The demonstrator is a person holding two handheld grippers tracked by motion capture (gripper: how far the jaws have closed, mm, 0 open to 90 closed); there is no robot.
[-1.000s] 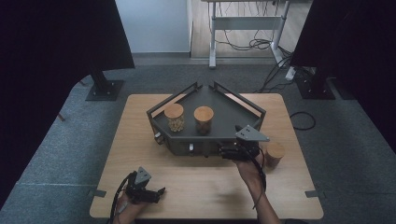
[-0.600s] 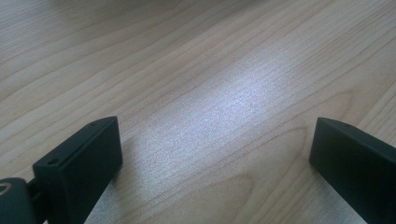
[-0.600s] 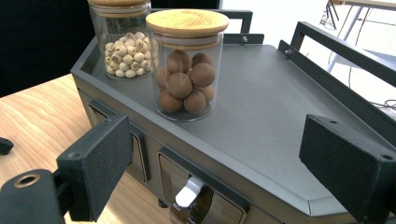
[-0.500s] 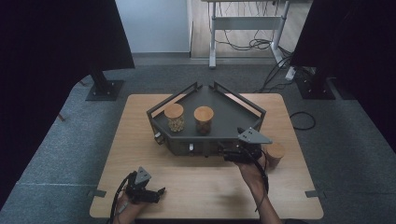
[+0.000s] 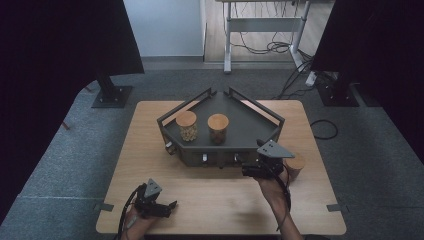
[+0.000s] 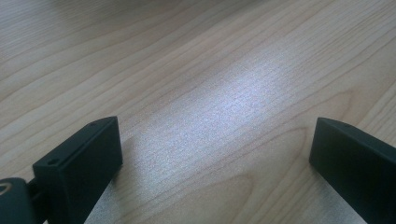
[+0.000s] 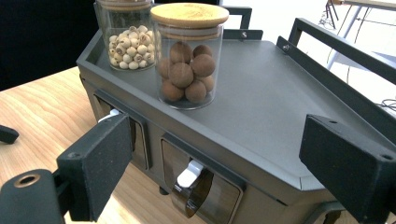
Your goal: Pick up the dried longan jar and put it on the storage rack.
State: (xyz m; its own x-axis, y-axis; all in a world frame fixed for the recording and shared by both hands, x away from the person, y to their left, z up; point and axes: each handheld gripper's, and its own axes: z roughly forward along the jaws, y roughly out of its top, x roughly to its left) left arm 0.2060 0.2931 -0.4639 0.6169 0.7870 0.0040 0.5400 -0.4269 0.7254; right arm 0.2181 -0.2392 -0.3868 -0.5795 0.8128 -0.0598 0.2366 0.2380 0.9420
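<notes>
Right tool [image 5: 248, 170] sits at the front face of the dark grey drawer rack [image 5: 245, 131] on the wooden counter [image 5: 145, 150], jaws spread wide with nothing between them. In the right gripper view the jaws frame the rack's front edge, with a white-handled drawer pull [image 7: 189, 173] low between them, not touched. On the rack's top tray stand two glass jars with wooden lids: jar of brown balls [image 7: 189, 56] nearer, jar of pale beads [image 7: 127, 37] just behind it to the left. A third wood-lidded jar [image 5: 295, 166] stands on the counter just right of the right hand. Left tool [image 5: 167, 207] rests low at the counter's near-left edge, well apart from the rack, jaws wide open over bare wood.
</notes>
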